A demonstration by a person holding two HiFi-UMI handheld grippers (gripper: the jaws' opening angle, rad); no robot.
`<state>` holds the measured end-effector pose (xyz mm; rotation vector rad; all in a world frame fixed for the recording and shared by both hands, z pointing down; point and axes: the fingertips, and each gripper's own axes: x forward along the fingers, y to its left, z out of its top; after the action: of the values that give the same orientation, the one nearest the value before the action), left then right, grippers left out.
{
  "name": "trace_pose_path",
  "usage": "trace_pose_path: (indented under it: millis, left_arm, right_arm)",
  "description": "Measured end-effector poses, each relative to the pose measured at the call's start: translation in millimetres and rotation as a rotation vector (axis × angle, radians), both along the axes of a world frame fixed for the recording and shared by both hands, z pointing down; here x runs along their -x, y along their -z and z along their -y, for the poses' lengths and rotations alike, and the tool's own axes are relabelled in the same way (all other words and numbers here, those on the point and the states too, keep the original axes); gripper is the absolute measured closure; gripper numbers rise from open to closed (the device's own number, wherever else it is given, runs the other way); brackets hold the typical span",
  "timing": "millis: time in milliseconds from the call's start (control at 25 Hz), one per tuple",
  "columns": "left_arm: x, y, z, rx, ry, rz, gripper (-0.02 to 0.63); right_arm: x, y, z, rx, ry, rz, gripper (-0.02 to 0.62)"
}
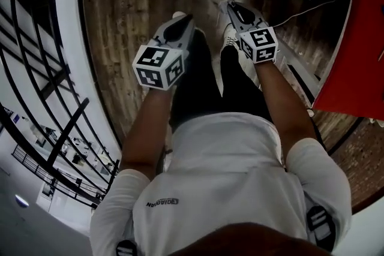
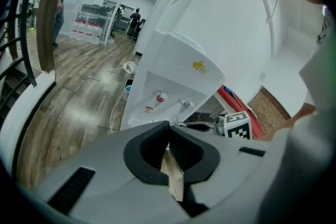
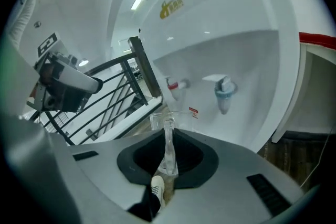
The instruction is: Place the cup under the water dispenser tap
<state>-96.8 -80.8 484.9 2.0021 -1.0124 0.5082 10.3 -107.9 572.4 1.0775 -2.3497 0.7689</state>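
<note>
Fingers of the right gripper [image 3: 168, 136] pinch the thin wall of a clear plastic cup [image 3: 164, 121], whose rim rises just past the black pads. The cup hangs in the air in front of a tall white water dispenser [image 3: 252, 55]. In the right gripper view it sits lower than the dispenser's two taps, closer to the red-capped tap [image 3: 176, 84] on the left than to the blue-capped tap [image 3: 224, 93] on the right. How far it stands from them cannot be told.

From the head view the cup shows at the near edge of the dispenser's white top, just beyond the right gripper's tips. The left gripper [image 1: 180, 26] hangs beside it on the left, clear of the cup, over the person's dark trousers and the brown wooden plank floor [image 1: 132, 3]. Its fingers are pressed together with nothing between them, and only floor shows through the slit behind the pads in the left gripper view.

A black metal railing [image 1: 42, 69] runs along the far left, and a red panel [image 1: 360, 39] stands at the right.
</note>
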Motion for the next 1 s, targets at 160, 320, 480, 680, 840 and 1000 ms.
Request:
trace_pose_path:
  millis: [160,320,480,680,840,1000]
  left_arm:
    - [1.3,-25.4,0.9,0.036,0.007,-0.021,0.611]
    - [4.3,-48.2,1.9,0.065,0.017,-0.035,0.611]
    - [5.0,-68.1,6.9,0.087,0.052,-0.064,0.611]
    - [0.3,-82.1,1.7,0.085,0.075,-0.07,0.611]
    - [-3.8,-97.7,-13.7,0.098,0.082,-0.065,0.611]
    - [-6.4,-111.9,-32.2,0.12,0.073,-0.05,0.611]
  right_arm:
    - [1.8,-26.4,15.2,-0.025,-0.021,-0.034,0.546]
    - [7.0,-35.0,31.4,-0.084,-0.007,-0.045,0.546]
    - [14.0,-41.1,42.9,-0.153,0.014,-0.03,0.546]
    - [20.4,-48.9,49.6,-0.261,0.063,-0.001,0.546]
    - [28.8,-58.2,53.4,-0.393,0.172,-0.08,0.546]
    - [33.5,-59.8,57.5,-0.511,0.254,-0.132,0.546]
